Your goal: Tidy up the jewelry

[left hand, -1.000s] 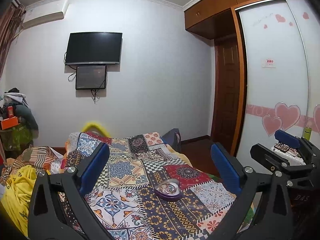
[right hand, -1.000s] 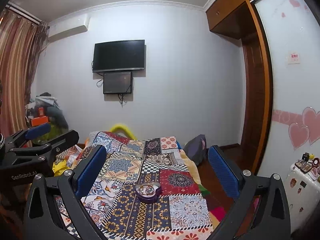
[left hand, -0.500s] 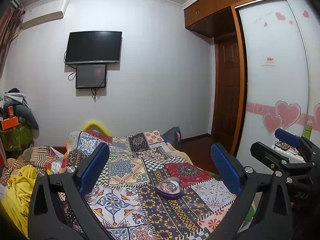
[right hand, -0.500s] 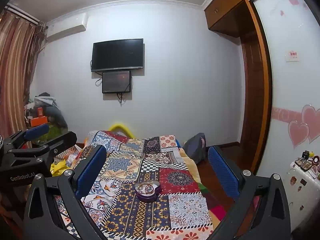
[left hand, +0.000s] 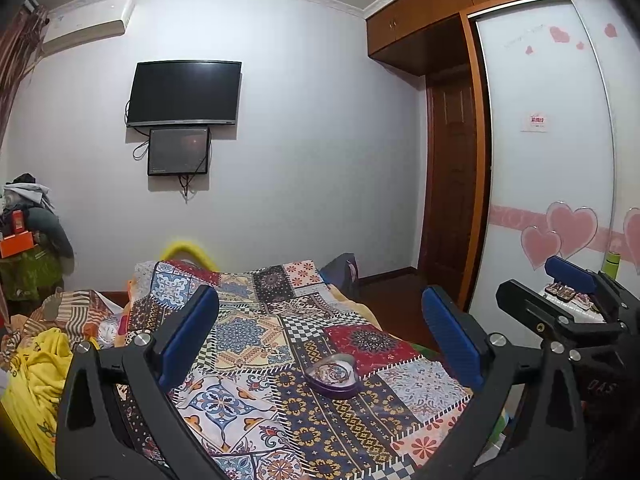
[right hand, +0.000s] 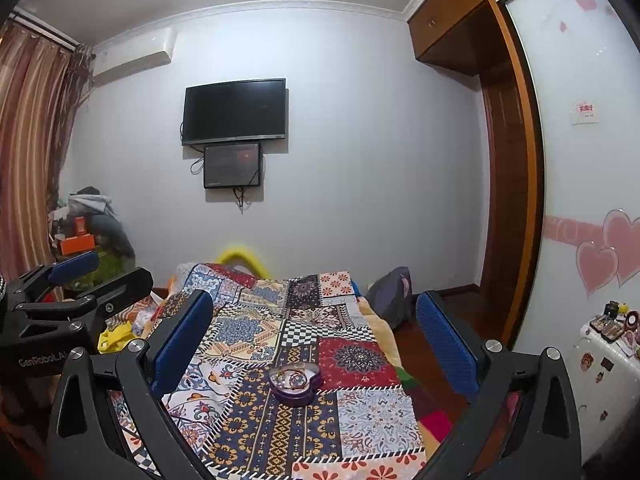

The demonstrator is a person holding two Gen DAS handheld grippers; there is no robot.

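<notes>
Patterned cloth quilt (right hand: 360, 408), glossy purple heart box (right hand: 295, 380), varnished wood wardrobe (left hand: 416, 16)

- Bedspread (right hand: 360, 364): patchwork of red, navy, cream and checkered squares.
- Heart-shaped box (right hand: 295, 381): purple.
- Hand-held gripper pads (right hand: 182, 338): blue on black frames.
- Wardrobe door (left hand: 552, 184): white with pink hearts.
- Curtain (right hand: 28, 152), far left: brown-striped.

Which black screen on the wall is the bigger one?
The top one, the TV. The smaller screen hangs right under it, with cables dangling.
</notes>
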